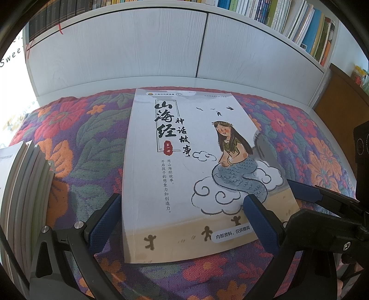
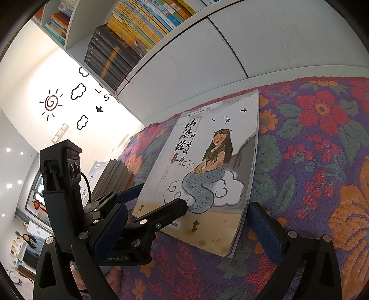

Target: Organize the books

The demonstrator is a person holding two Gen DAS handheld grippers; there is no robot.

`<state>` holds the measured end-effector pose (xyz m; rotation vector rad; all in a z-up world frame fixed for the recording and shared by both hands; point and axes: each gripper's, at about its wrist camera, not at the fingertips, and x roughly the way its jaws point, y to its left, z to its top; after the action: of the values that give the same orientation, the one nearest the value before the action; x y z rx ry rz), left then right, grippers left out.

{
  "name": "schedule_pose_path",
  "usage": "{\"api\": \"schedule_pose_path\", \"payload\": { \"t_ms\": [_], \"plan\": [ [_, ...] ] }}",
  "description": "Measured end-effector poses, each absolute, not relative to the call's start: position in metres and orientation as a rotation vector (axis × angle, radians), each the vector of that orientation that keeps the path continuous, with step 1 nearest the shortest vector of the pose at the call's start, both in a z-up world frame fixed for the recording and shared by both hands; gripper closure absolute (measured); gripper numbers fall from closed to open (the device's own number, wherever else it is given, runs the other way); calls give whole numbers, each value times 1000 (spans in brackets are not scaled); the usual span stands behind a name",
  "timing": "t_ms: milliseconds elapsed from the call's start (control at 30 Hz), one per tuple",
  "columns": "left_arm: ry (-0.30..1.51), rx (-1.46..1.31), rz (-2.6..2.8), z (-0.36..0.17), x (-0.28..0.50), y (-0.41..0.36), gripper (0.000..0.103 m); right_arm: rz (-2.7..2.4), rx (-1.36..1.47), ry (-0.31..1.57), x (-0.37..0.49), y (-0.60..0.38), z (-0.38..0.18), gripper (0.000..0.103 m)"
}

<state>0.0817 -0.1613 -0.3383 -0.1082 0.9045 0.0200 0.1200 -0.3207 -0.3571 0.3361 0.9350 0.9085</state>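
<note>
Blue-padded jaws of the left gripper (image 1: 182, 219) fill the bottom of the left wrist view, standing apart, one pad off the spine edge of the mermaid storybook (image 1: 184, 161) and the other over the cover's lower right corner; whether that pad presses on the cover I cannot tell. The book lies flat, cover up, on the floral bedspread (image 1: 80, 138), its far edge near the white cabinet doors (image 1: 138, 46) under the bookshelf (image 1: 288, 20). Off to the left a stack of books (image 1: 25, 184) rests on the same bedspread, well apart from the storybook. At the right edge the right gripper's blue pad (image 1: 304, 191) pokes in just beside the book's right edge. Over to the right wrist view now: the right gripper (image 2: 189, 233) has its jaws spread wide with nothing between the pads, the book's near corner lying just ahead of the gap. The left gripper (image 2: 147, 203) reaches in from the left, one black finger lying across the cover's lower edge. Same storybook (image 2: 207, 166) here, same bedspread (image 2: 322, 161), and the stack (image 2: 115, 175) shows beyond the left gripper. My read: this is the pick-up step for this book, both tools positioned, no grip made. The next move, I'd judge, calls for getting a pad under that thin, flat cover edge, tricky on soft fabric, then closing on it and carrying it to the stack or shelf.
</note>
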Motion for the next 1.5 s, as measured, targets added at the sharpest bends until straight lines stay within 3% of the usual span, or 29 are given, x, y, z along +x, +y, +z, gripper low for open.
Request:
{"api": "schedule_pose_path", "payload": {
  "t_ms": [1067, 1500],
  "plan": [
    [903, -88, 12, -339, 79, -163, 1, 907, 309, 940, 119, -319, -358, 0],
    [882, -58, 3, -318, 37, -172, 1, 877, 196, 1036, 108, -307, -341, 0]
  ]
}}
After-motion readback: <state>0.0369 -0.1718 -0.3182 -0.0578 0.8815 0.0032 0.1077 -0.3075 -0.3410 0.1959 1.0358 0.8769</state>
